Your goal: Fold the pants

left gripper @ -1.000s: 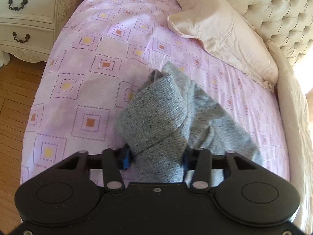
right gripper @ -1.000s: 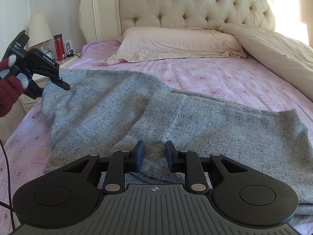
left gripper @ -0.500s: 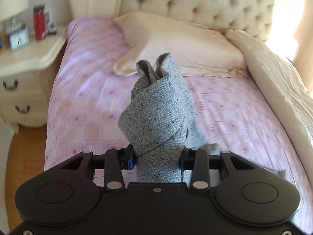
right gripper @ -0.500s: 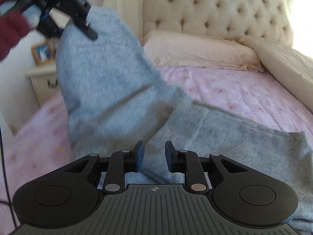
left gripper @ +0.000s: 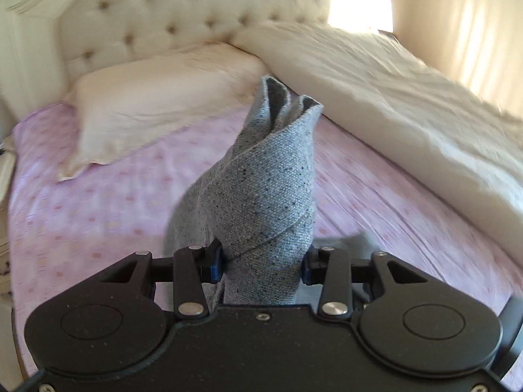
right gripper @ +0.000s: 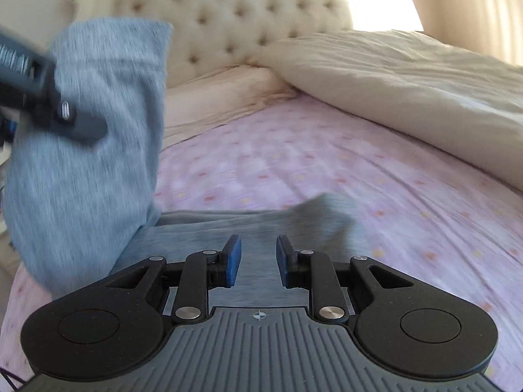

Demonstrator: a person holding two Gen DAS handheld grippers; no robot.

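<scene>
Overhead, left gripper (left gripper: 263,263) clenching speckled grey woven pants (left gripper: 261,196); right gripper (right gripper: 258,263) jaws released.

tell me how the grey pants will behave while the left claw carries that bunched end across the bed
The grey pants look floppy: past the left claw the cloth twists and folds, and in the right view it hangs in a sagging sheet. Probably light, since one pinch lifts it. The knit looks coarse, so slipping seems unlikely. The right claw is open over the trailing part, which may drag on the bed sheet.

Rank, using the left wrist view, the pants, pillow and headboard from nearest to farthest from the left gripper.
1. Pants: clamped in the left gripper.
2. Pillow: ahead, to the left, on the bed.
3. Headboard: farthest, behind the pillow.
</scene>
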